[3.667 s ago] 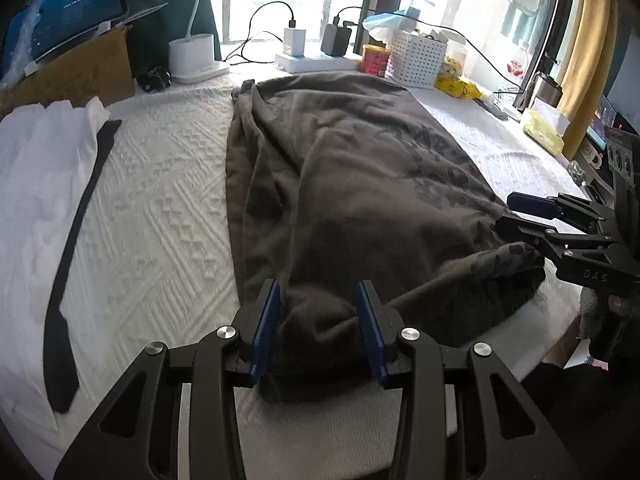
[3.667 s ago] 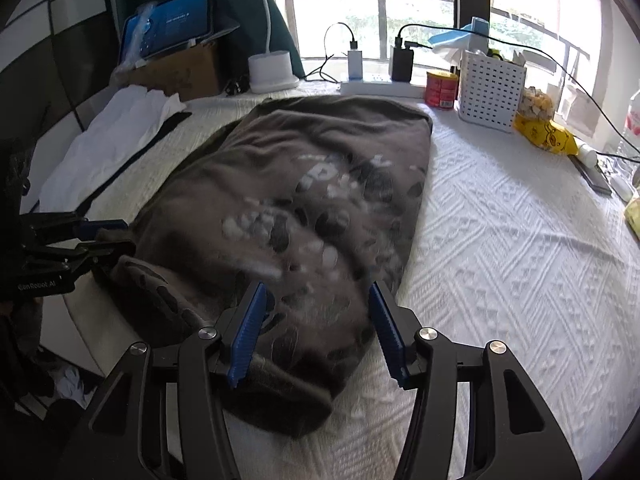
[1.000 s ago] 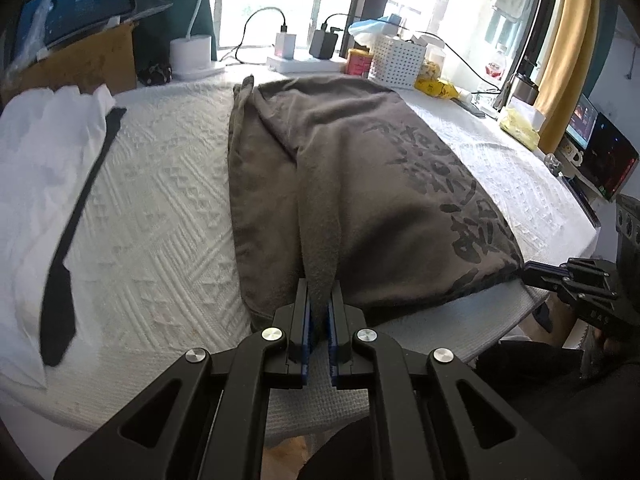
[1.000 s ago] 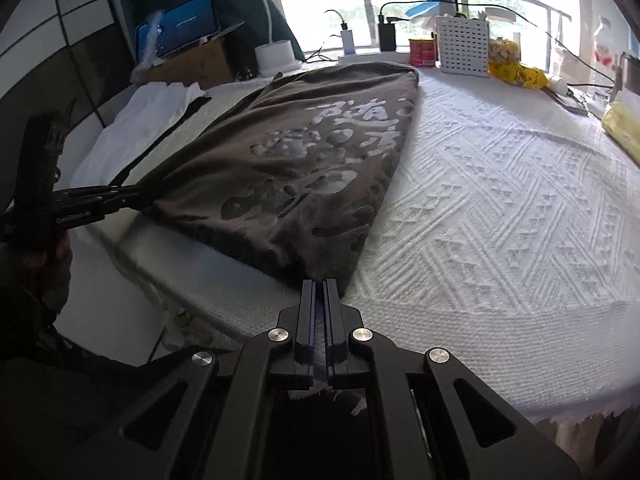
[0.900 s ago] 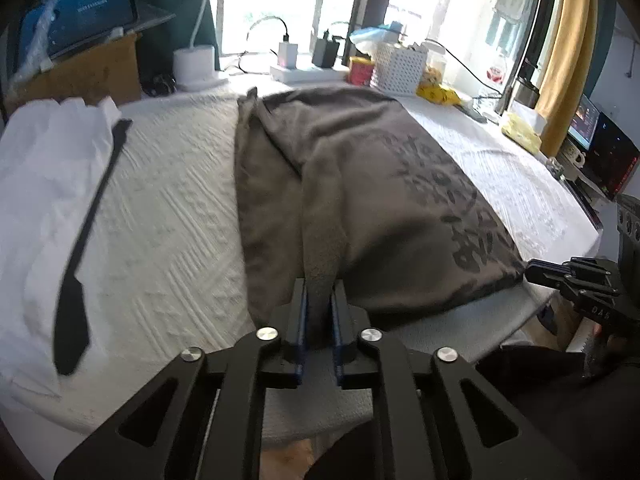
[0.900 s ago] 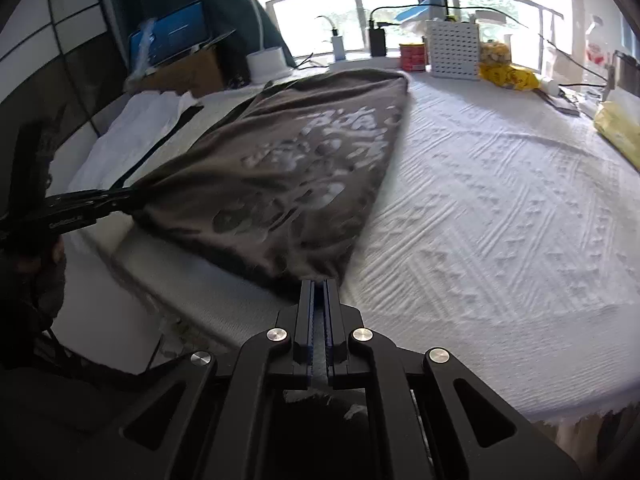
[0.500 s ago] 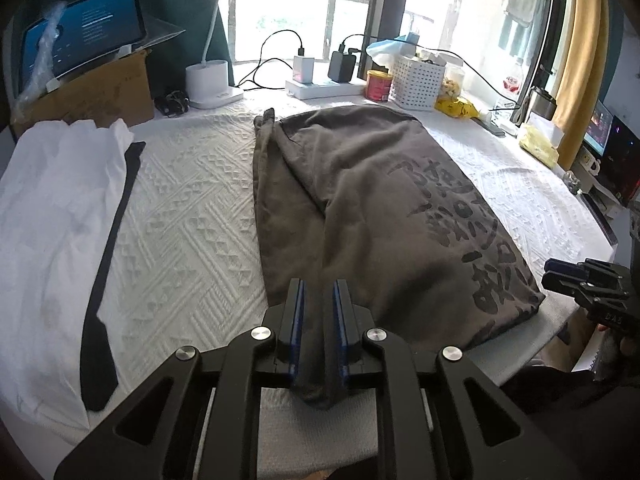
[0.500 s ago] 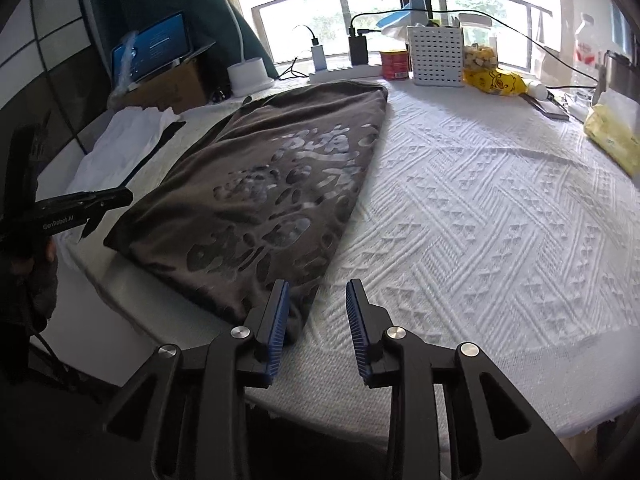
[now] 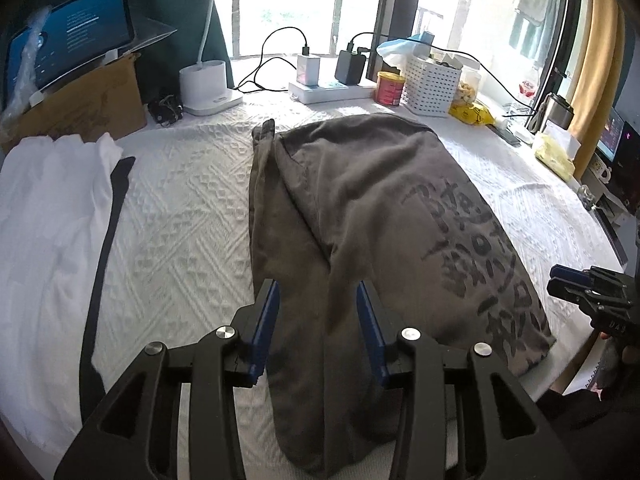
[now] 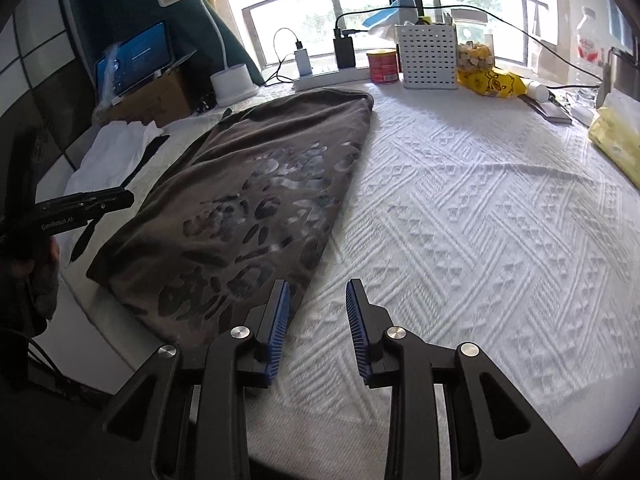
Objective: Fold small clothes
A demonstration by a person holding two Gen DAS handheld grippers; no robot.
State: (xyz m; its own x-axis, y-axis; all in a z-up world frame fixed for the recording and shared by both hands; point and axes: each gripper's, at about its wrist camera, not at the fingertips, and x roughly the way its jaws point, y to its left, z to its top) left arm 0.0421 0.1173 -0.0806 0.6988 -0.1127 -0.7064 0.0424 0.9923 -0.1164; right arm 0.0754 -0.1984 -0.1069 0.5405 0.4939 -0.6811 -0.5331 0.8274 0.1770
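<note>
A brown garment (image 9: 360,216) with a dark printed pattern lies folded lengthwise on the white textured bed cover (image 9: 180,208). Over its near end hangs my left gripper (image 9: 318,320), its jaws opening. The cloth lies below and between the blue pads, which do not press on it. In the right wrist view the same garment (image 10: 260,200) lies to the left, and my right gripper (image 10: 318,316) stands open above the bare cover (image 10: 480,220) just off the garment's near corner. Each gripper also shows at the edge of the other's view: the right gripper (image 9: 580,284) and the left gripper (image 10: 88,204).
A white garment (image 9: 48,220) with a black strip (image 9: 100,264) lies at the left. Along the window side stand a cardboard box (image 9: 80,112) with a tablet, a lamp base (image 9: 204,88), a power strip (image 9: 320,90), a red can (image 9: 390,88), a white basket (image 9: 432,86) and yellow packets (image 10: 488,80).
Both grippers were shut on the garment's near edge. They have let go and their jaws have opened. The garment now lies flat, and both hands have drawn away from the near edge.
</note>
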